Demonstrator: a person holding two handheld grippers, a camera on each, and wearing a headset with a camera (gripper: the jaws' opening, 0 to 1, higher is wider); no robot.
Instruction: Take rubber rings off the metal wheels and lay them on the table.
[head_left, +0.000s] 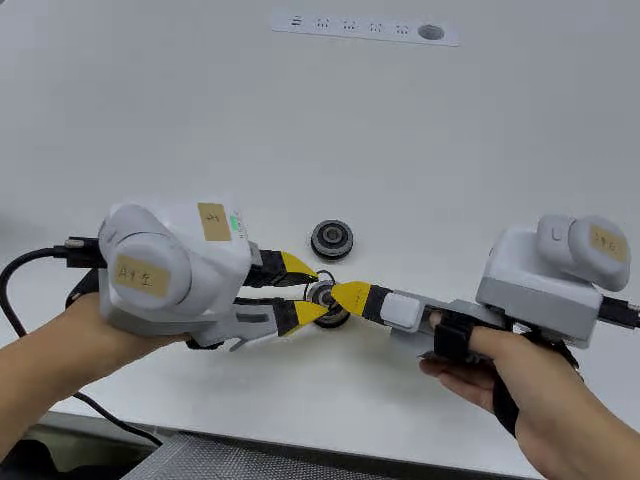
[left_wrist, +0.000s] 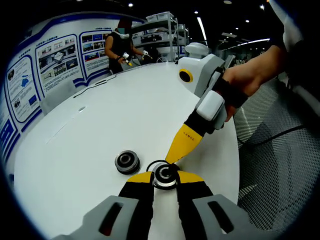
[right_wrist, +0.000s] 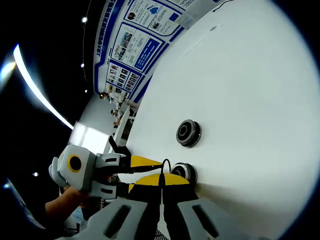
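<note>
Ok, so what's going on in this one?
A person works with two handheld grippers at a white table. The left gripper clamps a metal wheel, while the right gripper pinches that wheel's thin rubber ring, which loops partly clear of the rim but is not yet off. A second wheel lies on the table just beyond, apparently with its ring on.
</note>
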